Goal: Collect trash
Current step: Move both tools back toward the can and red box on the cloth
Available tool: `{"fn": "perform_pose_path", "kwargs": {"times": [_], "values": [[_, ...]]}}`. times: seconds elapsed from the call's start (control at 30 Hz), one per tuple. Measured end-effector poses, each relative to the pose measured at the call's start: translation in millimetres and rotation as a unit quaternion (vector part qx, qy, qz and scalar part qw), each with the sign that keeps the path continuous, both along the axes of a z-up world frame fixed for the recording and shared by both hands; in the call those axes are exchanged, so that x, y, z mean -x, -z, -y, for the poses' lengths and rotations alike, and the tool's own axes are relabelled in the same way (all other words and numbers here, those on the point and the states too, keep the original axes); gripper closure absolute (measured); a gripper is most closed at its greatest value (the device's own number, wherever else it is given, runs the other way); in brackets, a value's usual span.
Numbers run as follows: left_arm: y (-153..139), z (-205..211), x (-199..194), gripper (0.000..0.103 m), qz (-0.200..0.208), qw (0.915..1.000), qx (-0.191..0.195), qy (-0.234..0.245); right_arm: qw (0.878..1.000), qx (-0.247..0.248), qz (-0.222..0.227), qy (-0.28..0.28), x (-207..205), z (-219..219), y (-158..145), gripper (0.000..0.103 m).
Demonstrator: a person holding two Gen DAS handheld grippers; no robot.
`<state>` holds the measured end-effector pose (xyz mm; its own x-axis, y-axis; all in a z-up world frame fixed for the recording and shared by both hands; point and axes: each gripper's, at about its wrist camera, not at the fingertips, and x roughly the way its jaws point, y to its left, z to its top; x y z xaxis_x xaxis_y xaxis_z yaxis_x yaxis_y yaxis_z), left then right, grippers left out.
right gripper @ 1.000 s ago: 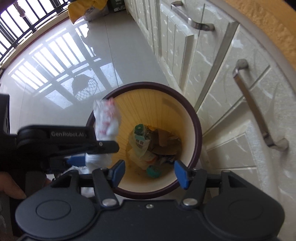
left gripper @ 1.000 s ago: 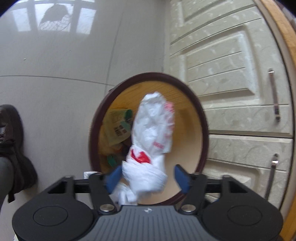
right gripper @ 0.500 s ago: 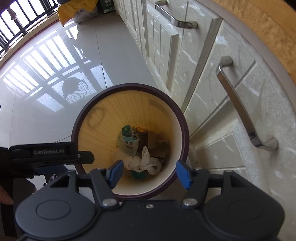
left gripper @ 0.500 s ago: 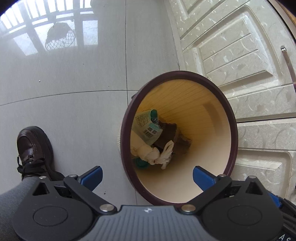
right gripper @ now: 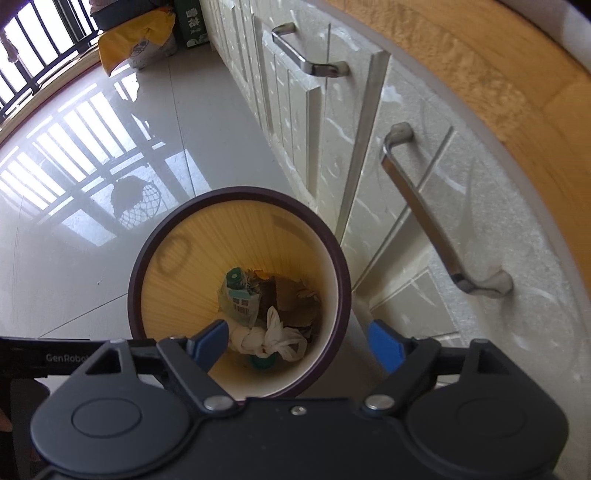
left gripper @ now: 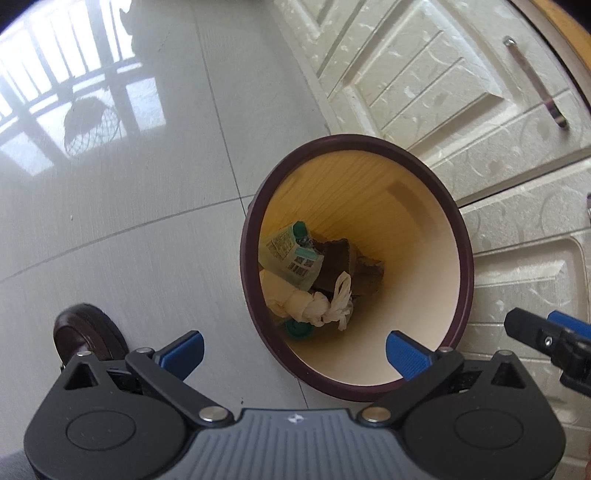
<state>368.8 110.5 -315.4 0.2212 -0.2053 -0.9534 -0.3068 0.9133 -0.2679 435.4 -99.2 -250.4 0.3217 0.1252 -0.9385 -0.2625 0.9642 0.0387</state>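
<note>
The left tongs (left gripper: 293, 350) hung wide apart over the trash bin (left gripper: 466, 258); a knotted white bag (left gripper: 314, 306) lay inside; a brown shoe (left gripper: 90, 336) stood beside.

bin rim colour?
Dark maroon-brown rim on the bin; clearest in the left wrist view.

A glossy pale-grey tiled floor (left gripper: 155, 206) is carrying everything here, mirroring a barred window. A round waste bin (left gripper: 466, 258) with a dark-brown rim is standing on it, just beside the cream cabinet fronts (right gripper: 424, 295). A dark-brown shoe (left gripper: 86, 334) is resting on the tiles nearby. Far off, a yellow sack (right gripper: 136, 38) and a green box (right gripper: 190, 24) are sitting against the cabinets.
</note>
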Motion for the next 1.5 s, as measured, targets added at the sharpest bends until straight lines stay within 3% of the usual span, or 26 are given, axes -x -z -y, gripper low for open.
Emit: {"fn": "perform_pose_path", "kwargs": {"times": [0.2, 0.33, 1.07, 1.5], "values": [[-16, 0, 7, 0.0, 0.023, 0.9992, -0.02, 0.026, 1.0, -0.017, 0.003, 0.023, 6, 10, -4, 0.007], [-30, -1, 12, 0.0, 0.042, 0.9978, -0.027, 0.044, 1.0, -0.003, 0.01, 0.024, 13, 12, -5, 0.0], [-83, 4, 52, 0.0, 0.101, 0.9902, -0.067, 0.069, 0.998, 0.005, 0.046, 0.029, 59, 27, -41, 0.0], [-135, 5, 80, 0.0, 0.17, 0.9809, -0.081, 0.05, 0.992, -0.033, 0.116, 0.04, 90, 42, -106, 0.0]]}}
